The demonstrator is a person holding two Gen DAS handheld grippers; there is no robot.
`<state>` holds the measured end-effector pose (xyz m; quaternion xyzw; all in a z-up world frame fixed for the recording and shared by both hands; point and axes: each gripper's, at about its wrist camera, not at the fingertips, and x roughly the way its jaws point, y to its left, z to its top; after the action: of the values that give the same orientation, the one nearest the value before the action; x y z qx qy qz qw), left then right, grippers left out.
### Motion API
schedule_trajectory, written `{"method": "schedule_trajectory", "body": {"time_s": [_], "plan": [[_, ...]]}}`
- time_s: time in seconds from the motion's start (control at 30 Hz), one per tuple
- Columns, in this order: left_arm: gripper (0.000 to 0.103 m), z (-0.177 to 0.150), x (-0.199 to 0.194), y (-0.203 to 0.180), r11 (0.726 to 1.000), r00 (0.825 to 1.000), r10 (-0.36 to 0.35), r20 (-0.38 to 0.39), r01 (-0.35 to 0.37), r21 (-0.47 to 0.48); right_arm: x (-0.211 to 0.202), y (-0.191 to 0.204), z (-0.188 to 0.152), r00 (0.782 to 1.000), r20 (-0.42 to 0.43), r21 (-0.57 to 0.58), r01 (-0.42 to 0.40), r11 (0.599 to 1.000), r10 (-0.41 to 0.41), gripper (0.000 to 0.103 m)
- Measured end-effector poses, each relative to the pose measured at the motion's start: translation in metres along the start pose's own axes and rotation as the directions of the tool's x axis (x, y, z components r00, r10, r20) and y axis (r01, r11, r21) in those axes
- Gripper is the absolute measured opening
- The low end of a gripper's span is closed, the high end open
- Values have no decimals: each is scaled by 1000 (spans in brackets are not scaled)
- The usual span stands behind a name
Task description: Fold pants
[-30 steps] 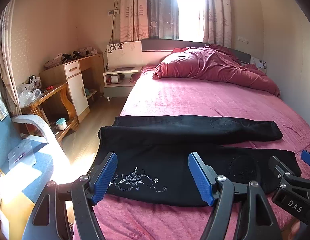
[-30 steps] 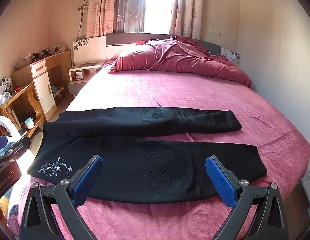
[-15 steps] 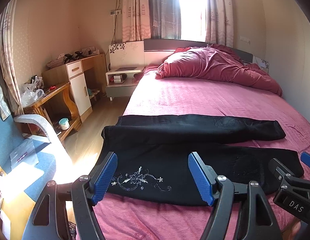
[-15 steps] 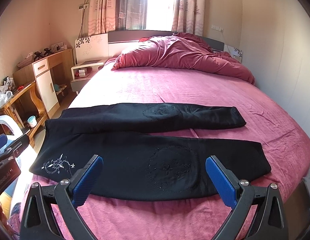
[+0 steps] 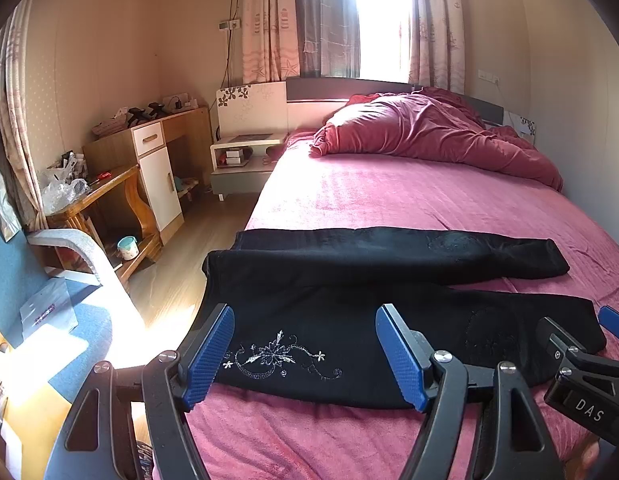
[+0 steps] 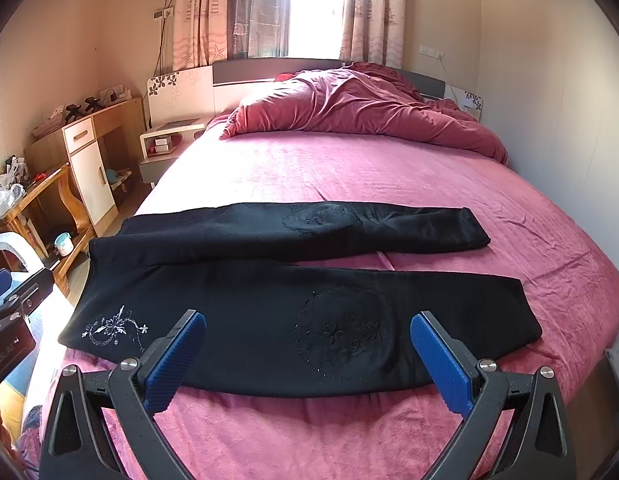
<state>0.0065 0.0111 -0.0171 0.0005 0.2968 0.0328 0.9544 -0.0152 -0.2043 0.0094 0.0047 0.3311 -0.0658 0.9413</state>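
Observation:
Black pants [image 5: 349,304] [image 6: 245,304] lie flat across the near end of the pink bed [image 5: 389,196] [image 6: 349,172], waist to the left, both legs stretching right with a gap between them. White flower embroidery marks the near hip. My left gripper [image 5: 305,356] hovers open above the near waist corner, nothing between its blue pads. My right gripper [image 6: 309,360] hangs open over the near leg's knee patch, also holding nothing. In the left wrist view the right gripper's edge shows at far right [image 5: 581,364].
A crumpled red duvet [image 5: 429,132] [image 6: 361,108] lies at the head of the bed. A nightstand [image 5: 241,160], a wooden desk with a white cabinet [image 5: 149,168] and a low table stand left of the bed. A blue chair [image 5: 49,312] is at the near left.

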Motion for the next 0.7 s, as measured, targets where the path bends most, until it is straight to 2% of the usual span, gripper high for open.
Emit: {"method": "schedule_trajectory", "body": {"time_s": [0.5,0.63,0.7], "plan": [[75,-3,-12,4,1000,1000,2,16,-2,-1,-4,-9,-6,1000,-12,30,-2,1000,2,103],[75,-4,-6,5,1000,1000,-9,-11,9,-7,4,-14,-10,999,-40,43,2,999,0,103],[75,-7,1,6,1000,999,-27,-36,27,-14,11,-19,-13,998,-66,67,-21,998,25,103]]}}
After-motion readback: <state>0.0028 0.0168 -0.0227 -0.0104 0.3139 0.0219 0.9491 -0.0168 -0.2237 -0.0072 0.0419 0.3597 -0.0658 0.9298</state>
